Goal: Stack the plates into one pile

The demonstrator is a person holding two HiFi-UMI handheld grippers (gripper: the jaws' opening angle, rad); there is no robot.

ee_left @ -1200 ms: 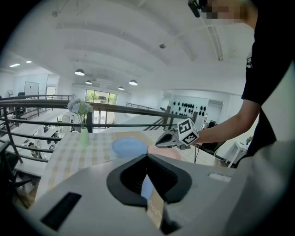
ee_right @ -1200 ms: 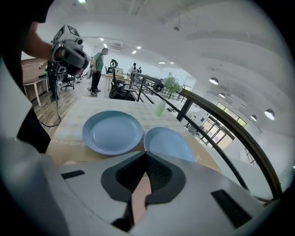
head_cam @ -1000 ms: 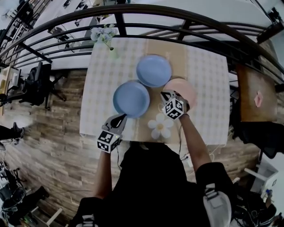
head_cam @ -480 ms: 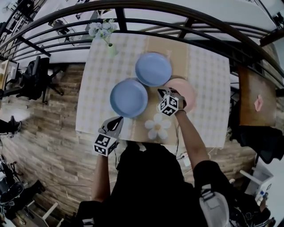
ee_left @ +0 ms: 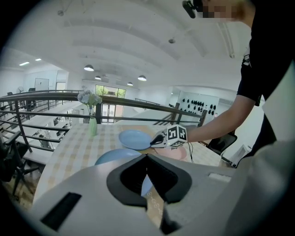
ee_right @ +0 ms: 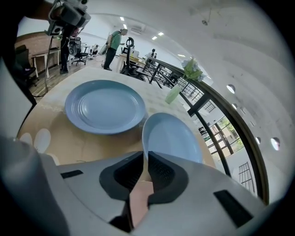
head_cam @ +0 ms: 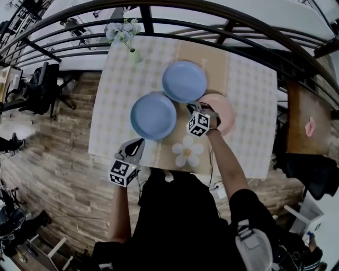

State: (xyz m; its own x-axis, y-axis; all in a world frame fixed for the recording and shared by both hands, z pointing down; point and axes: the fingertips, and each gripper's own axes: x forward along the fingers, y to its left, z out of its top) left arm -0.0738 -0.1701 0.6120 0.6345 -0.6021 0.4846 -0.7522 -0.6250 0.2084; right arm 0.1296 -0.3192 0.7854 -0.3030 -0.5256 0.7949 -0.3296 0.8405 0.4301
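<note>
Two blue plates lie flat on the checked table (head_cam: 249,106), the near one (head_cam: 153,115) and the far one (head_cam: 184,81), with a pink plate (head_cam: 221,110) to their right. My right gripper (head_cam: 192,107) points down where the far blue plate meets the pink one. In the right gripper view its jaws (ee_right: 146,159) have just been opening; the far blue plate (ee_right: 173,138) has its thin rim in the gap, and the pink plate (ee_right: 139,203) shows beneath. My left gripper (head_cam: 139,143) hovers at the table's front edge, shut (ee_left: 147,159) and holding nothing.
A small vase of flowers (head_cam: 128,37) stands at the table's far left corner. A white flower-shaped mat (head_cam: 189,151) lies near the front edge. A dark metal railing (head_cam: 159,10) curves behind the table. Wood floor surrounds it.
My right gripper has sunk toward the rims of the far blue plate and the pink plate. The plates and my left gripper have kept their places.
</note>
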